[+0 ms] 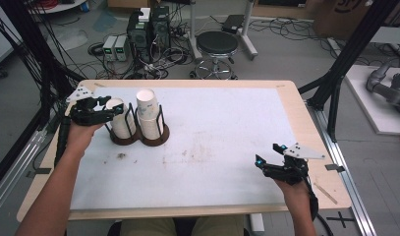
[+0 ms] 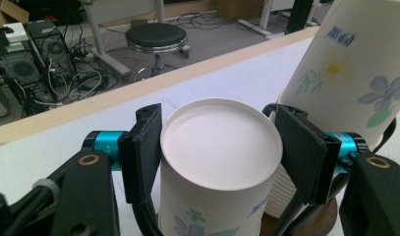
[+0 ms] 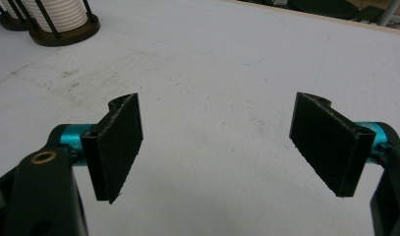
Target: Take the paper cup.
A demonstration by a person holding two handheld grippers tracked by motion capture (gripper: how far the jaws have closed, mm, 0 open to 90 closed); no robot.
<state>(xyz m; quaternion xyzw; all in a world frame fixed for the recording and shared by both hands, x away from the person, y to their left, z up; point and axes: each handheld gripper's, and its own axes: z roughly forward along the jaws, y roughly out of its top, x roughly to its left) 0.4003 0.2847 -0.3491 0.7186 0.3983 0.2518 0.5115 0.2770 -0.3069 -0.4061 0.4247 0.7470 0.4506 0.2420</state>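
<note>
Paper cup (image 2: 219,162) upside down in left holder, clamped by left gripper (image 2: 219,147); right gripper (image 3: 234,142) jaws wide apart

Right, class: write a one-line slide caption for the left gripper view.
Left gripper shut on the upside-down paper cup atop the shorter stack, the taller stack beside it.

The left gripper (image 1: 106,110) is matt black, with a pale grey three-cornered plate, dotted with small holes, mounted on top. Seen in the left gripper view, its fingers (image 2: 144,150) are flat, rectangular black pads with a rough foam-like face, each fixed to a shiny turquoise collar; brass-coloured rings sit in the black links behind. The right gripper (image 1: 267,156) is built alike, and a black cable trails from it. The person's forearms are bare, and khaki trousers show below.
</note>
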